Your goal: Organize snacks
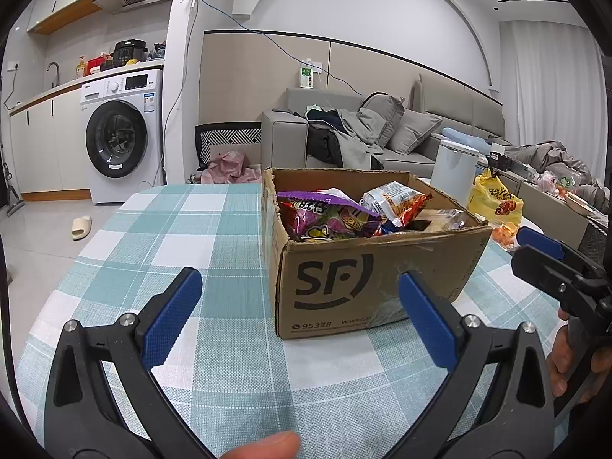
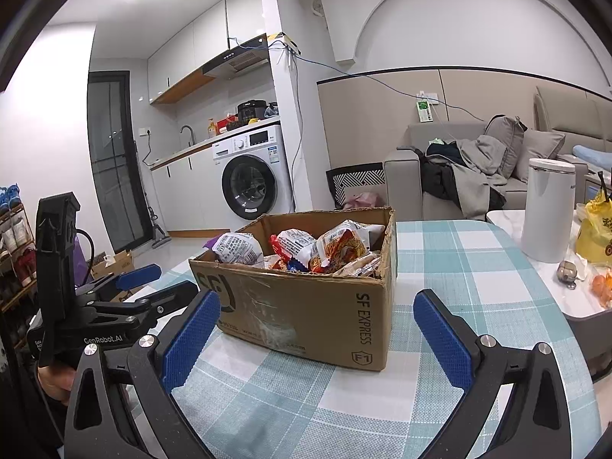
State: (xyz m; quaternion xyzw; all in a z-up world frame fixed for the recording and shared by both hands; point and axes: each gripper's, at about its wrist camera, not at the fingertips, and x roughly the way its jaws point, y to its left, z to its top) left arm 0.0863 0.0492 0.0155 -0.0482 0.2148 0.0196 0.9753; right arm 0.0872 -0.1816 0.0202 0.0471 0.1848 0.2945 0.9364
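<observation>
I had both tools hanging short of the open brown cardboard box (image 1: 367, 267) printed with a black SF logo, which sat on the teal-and-white checked tablecloth (image 1: 183, 229). The left gripper (image 1: 298, 317) was spread wide and held nothing; the right gripper (image 2: 317, 338) was equally wide and empty. The snacks lay inside the box: a crinkled purple foil bag (image 1: 325, 218) at centre frame in the left view, and a red-and-white noodle packet (image 2: 336, 246) just above centre in the right view. From the left camera the box stood ahead and right of centre; from the right camera, dead ahead, one corner towards me. I judged the right gripper nearer the packet, and the purple bag's long axis ran across the frame.
</observation>
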